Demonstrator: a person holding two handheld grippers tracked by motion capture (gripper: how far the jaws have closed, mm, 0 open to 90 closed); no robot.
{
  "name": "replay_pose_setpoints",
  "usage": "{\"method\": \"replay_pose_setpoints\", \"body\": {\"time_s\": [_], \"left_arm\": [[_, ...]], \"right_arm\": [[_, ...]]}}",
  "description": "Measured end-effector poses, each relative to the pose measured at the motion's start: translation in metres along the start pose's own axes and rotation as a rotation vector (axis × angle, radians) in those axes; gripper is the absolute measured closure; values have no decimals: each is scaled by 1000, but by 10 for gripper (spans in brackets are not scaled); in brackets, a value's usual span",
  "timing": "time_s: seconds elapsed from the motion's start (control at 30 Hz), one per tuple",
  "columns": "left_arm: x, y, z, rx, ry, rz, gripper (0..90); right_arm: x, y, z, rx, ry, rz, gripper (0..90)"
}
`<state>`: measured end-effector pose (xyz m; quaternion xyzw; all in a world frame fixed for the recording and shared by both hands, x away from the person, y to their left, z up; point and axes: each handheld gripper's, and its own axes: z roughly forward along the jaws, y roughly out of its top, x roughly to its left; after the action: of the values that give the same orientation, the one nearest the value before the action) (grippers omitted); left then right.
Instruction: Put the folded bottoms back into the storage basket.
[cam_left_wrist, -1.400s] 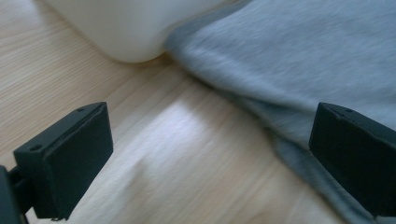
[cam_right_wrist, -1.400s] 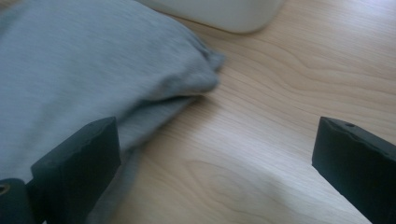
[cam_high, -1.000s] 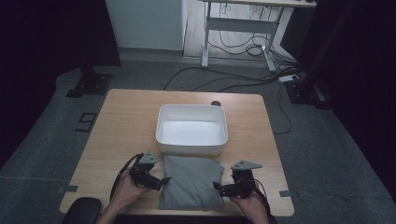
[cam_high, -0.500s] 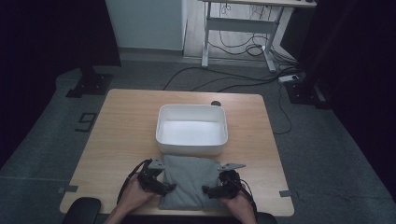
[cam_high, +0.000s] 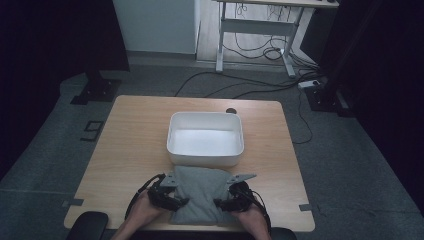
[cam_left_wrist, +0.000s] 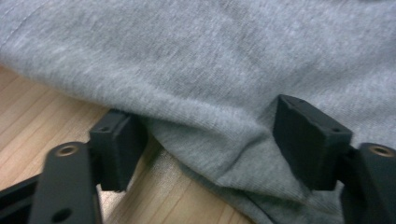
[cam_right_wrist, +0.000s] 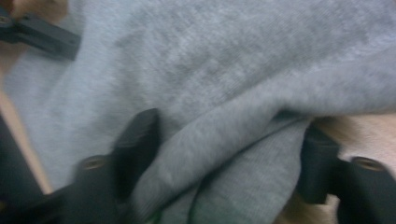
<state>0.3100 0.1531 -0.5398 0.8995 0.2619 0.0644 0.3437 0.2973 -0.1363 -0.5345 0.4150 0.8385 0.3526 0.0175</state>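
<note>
From above, both hands have slid inward along the table's near edge since a second ago, the left gripper (cam_high: 169, 196) and right gripper (cam_high: 234, 198) flanking a folded grey cloth (cam_high: 200, 192) lying just before the white tub (cam_high: 205, 139). Left gripper view: jaws, just closing, straddle the cloth's (cam_left_wrist: 224, 93) bunched edge. Right gripper view: jaws half-closed around a fold (cam_right_wrist: 224, 140); a lift looks imminent.

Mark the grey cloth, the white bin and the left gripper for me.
grey cloth (cam_high: 200, 192): high view, middle of the folded top.
white bin (cam_high: 205, 159): high view, near outer wall.
left gripper (cam_left_wrist: 205, 140): left gripper view, midway between its fingertips, cloth edge between them.
</note>
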Motion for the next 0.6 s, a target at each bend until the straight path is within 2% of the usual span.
{"method": "replay_pose_setpoints", "body": {"time_s": [0.03,0.13,0.17,0.23,0.27,0.3,0.33,0.43,0.6], "left_arm": [[1,2,0,3,-8,5,334],[3,3,0,1,-16,4,374],[4,3,0,0,-29,-2,440],[4,4,-1,2,-58,-3,558],[4,4,-1,2,-58,-3,624],[5,5,-1,2,-92,-9,675],[5,4,-1,-1,-103,-5,724],[6,3,-4,-16,-115,1,799],[7,5,-12,-34,-124,0,808]], "right_arm": [[0,1,0,10,26,19,516],[-2,1,0,14,43,29,562],[-4,0,0,6,58,43,609],[-4,-1,-1,-6,69,51,646],[-4,-2,-1,-10,69,52,658],[-4,-2,-2,-11,67,53,666],[-3,-1,-2,-12,64,47,674],[-1,-1,-4,-16,64,38,689],[0,-1,-10,-21,86,55,703]]}}
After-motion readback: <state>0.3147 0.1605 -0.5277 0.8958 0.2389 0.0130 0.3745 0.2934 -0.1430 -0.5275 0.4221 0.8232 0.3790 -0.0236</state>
